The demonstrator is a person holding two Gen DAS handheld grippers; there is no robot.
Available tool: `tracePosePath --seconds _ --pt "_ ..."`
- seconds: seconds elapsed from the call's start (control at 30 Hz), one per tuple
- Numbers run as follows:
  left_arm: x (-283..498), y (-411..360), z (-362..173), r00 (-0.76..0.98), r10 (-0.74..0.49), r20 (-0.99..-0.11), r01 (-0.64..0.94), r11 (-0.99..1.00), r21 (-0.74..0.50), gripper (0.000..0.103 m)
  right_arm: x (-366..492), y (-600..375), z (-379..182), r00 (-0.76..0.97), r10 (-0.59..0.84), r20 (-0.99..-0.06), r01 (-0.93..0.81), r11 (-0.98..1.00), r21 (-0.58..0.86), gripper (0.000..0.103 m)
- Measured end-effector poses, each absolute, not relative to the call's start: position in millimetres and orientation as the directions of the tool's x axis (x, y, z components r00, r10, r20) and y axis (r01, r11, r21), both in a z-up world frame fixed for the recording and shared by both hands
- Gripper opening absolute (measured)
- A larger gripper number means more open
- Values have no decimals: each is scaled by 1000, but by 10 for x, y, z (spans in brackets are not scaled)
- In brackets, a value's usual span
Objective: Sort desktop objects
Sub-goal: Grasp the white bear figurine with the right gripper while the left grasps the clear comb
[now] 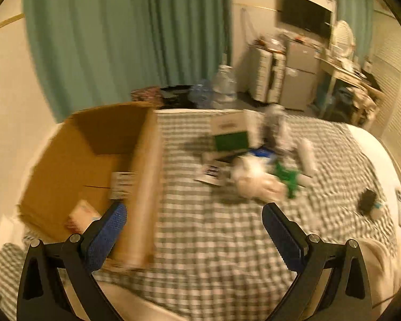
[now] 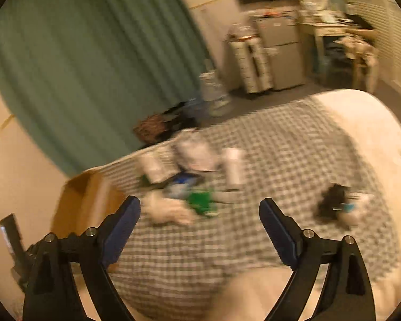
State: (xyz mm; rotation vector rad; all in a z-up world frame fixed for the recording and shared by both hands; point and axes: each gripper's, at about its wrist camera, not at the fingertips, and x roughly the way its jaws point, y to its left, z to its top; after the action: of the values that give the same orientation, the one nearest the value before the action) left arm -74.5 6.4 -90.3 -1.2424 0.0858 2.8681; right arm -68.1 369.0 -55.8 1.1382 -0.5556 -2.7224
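Left wrist view: open brown cardboard box (image 1: pixel 74 160) at nine o'clock holds a few small packs; the blurred clutter pile (image 1: pixel 256 165) at one o'clock remains. Left gripper (image 1: pixel 193 218) and right gripper (image 2: pixel 199 212) gape wide, empty.

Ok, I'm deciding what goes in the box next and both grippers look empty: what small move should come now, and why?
Probably ease the right gripper forward to the green item at the near edge of the pile. Its jaws stand open with nothing between them, and that piece lies almost straight ahead. The cardboard box sits open on the left. Blur hides what the item is.
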Motion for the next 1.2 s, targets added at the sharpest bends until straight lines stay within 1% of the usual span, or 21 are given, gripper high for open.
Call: tracePosePath --seconds 0.1,0.17,0.23,0.37,0.43,0.5,0.63,0.7,0.8,0.93,0.97,1.07,1.13,1.2 --pt "-820 356 -1008 -660 29 -751 -83 -996 35 103 -652 4243 -778 -717 -166 -677 -161 -906 393 91" --pt "-897 525 -1105 -642 48 -765 -109 -994 29 103 -645 4569 -968 -701 -79 -708 -267 -892 364 91" --pt "-984 689 -1219 -614 79 -785 -137 -991 8 103 -663 4793 -1142 -672 -24 -740 -337 -880 335 91" --pt "-1186 1029 -1518 -548 130 -827 -164 -985 -46 103 -738 5145 -1539 -611 11 -792 -439 -837 327 91" --pt "-1296 1215 -1702 -510 142 -849 -173 -983 -60 103 -781 5292 -1712 -588 23 -808 -478 -816 325 88" --pt "-1398 1381 -1871 -478 147 -866 -173 -982 -72 103 -870 5396 -1868 -560 33 -828 -499 -810 306 80" --pt "-1595 1645 -2177 -410 179 -894 -172 -978 -117 103 -1021 5553 -2095 -526 48 -849 -526 -803 280 75" --pt "-1663 1749 -2285 -386 183 -904 -178 -976 -122 103 -1089 5609 -2213 -516 26 -856 -528 -797 294 71" --pt "-1745 1872 -2421 -360 183 -915 -186 -975 -122 103 -1138 5623 -2312 -526 -13 -850 -521 -785 334 71" --pt "-1803 1938 -2574 -326 177 -929 -190 -975 -119 103 -1220 5539 -2410 -503 -25 -864 -500 -807 314 71" --pt "-1812 1959 -2604 -322 166 -932 -192 -975 -107 103 -1245 5518 -2452 -497 -25 -868 -492 -815 305 73" --pt "-1832 2028 -2698 -319 137 -938 -215 -974 -70 103 -1283 5439 -2524 -480 20 -877 -482 -841 245 73" --pt "-1826 2036 -2702 -338 137 -931 -214 -975 -65 103 -1278 5405 -2478 -480 45 -876 -477 -851 219 67" --pt "-1803 2033 -2703 -351 138 -926 -219 -974 -61 102 -1250 5419 -2457 -483 57 -874 -484 -849 213 51"
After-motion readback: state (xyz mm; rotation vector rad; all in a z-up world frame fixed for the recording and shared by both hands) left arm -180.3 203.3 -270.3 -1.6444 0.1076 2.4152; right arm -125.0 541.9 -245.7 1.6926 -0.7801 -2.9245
